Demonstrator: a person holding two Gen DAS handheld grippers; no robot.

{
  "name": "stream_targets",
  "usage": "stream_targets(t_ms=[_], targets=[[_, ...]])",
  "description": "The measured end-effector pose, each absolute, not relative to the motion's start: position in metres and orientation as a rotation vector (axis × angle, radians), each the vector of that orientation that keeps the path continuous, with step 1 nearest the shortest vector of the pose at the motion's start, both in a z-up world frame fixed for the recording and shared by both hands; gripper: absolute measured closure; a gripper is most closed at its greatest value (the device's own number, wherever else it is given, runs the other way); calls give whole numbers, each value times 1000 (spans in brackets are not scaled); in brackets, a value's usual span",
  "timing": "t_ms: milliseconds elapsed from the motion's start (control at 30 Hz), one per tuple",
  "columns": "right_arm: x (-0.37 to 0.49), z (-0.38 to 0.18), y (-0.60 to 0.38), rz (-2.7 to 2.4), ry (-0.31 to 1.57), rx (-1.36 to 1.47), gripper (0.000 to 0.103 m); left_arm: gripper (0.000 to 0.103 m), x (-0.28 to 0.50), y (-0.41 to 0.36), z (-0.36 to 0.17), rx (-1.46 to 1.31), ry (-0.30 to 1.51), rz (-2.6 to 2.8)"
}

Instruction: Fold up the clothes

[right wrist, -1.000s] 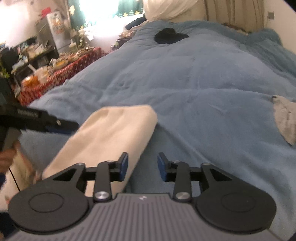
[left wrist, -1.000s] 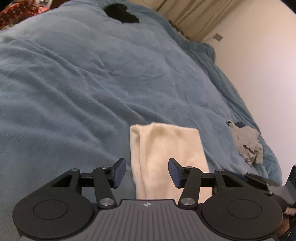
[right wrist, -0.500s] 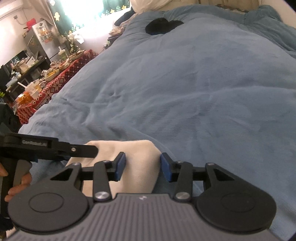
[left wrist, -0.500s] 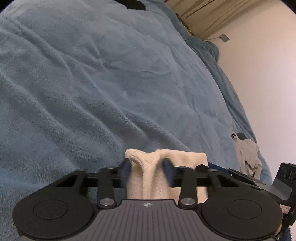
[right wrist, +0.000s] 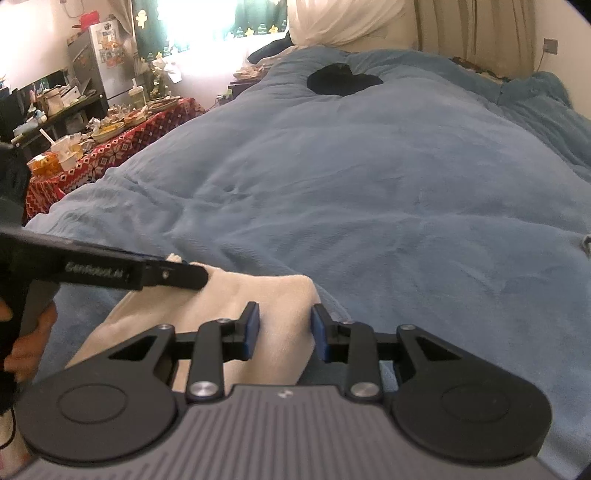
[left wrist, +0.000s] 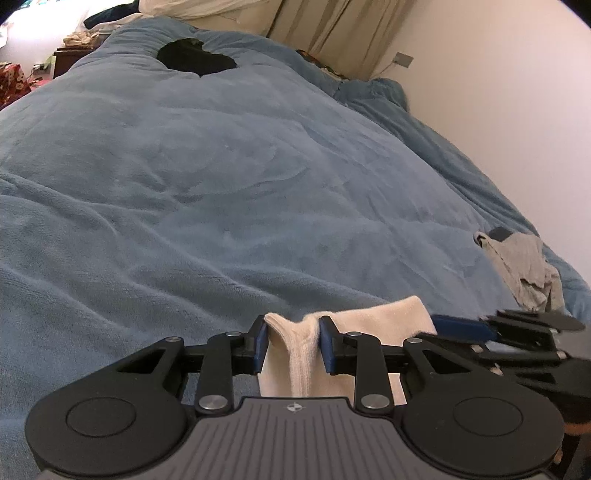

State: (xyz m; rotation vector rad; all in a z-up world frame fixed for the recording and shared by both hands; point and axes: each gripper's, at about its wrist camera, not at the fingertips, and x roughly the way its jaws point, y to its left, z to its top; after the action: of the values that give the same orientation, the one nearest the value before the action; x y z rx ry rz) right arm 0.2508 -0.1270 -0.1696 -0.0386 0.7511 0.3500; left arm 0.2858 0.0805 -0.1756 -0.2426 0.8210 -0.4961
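Lying across a wide blue bed cover [left wrist: 229, 177], the scene holds three garments. A black garment [left wrist: 195, 61] sits far up the bed near the beige curtains [left wrist: 332, 33], a crumpled grey garment [left wrist: 524, 266] rests near the bed's right edge beside the pale wall, and the folded cream cloth [right wrist: 236, 299] lies at the near edge, directly under both tools. In the right wrist view a table with a red patterned cloth [right wrist: 110, 155], crowded with dishes, stands left of the bed, with a fridge behind it. Nothing lies between either tool and the cream cloth.

A second ago the left claw [left wrist: 291, 345] stood spread above the flat cloth; it now pinches a raised ridge of the cream cloth near its left corner, with both blue pads pressed against the fabric. The right claw [right wrist: 284, 328] sat beside the cloth's right edge then; it now straddles the cloth's right corner, and its jaws are closing with fabric between them. Whether its pads already press the cloth cannot be told. The grey garment, cut off at the frame edge earlier, is barely seen in the right wrist view now.

Both tools point forward and downward along the bed, side by side at the cloth's far edge. The left tool crosses the right wrist view from the left, with a person's hand [right wrist: 29, 343] wrapped around its handle.
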Motion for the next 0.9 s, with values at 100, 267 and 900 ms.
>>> stream_targets(t_ms=[100, 267, 900], targets=[[238, -164, -130, 344, 733, -60, 69, 70, 285, 88, -167, -280, 785, -467], [211, -147, -123, 392, 688, -132, 83, 79, 275, 98, -150, -304, 774, -488], [209, -163, -86, 509, 763, -146, 88, 83, 248, 70, -160, -184, 871, -559]])
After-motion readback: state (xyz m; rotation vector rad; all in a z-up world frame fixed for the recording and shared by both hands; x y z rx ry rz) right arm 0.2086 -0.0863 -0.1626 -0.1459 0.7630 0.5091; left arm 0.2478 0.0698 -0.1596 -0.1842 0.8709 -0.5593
